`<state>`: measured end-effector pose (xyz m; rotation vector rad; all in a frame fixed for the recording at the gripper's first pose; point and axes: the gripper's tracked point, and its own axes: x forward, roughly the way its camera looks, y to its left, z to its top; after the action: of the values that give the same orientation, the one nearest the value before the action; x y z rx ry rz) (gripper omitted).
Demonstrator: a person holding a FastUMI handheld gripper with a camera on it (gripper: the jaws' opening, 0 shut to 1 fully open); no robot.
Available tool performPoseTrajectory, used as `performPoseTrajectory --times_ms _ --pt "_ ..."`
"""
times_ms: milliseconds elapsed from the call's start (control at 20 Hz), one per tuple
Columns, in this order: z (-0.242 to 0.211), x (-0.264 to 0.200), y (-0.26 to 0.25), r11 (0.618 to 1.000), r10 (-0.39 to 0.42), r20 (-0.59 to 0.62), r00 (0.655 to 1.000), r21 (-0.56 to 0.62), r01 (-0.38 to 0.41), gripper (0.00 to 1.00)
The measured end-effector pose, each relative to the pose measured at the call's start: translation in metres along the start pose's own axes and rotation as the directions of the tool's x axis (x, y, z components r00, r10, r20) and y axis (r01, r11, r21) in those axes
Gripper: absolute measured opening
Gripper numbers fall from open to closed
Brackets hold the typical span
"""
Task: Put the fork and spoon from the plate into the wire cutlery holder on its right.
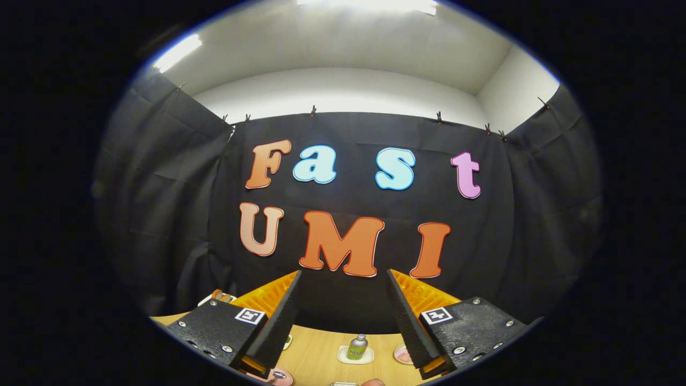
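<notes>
My gripper stands open, its two black fingers wide apart with orange backs and nothing between them. It is raised and points at the booth's back wall. Low between the fingers lies the wooden table. By the base of the left finger a pinkish plate peeks out, with a shiny piece of cutlery on it; whether it is the fork or the spoon I cannot tell.
A small green bottle with a silver cap stands on a white coaster between the fingers. A pink round item lies beside the right finger. A brown-and-white object sits beyond the left finger.
</notes>
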<state>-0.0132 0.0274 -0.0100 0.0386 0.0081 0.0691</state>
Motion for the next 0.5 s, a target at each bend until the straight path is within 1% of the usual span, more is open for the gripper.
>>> performPoseTrajectory --times_ms 150,350,500 --pt "0.004 -0.001 0.002 0.999 -0.014 0.01 1.0 -0.031 0.015 0.9" --pt "-0.007 0.001 0.015 1.0 -0.012 -0.033 0.999 -0.004 0.012 0.9" --pt "-0.028 0.003 0.035 1.0 0.025 -0.088 0.996 0.006 -0.025 0.9"
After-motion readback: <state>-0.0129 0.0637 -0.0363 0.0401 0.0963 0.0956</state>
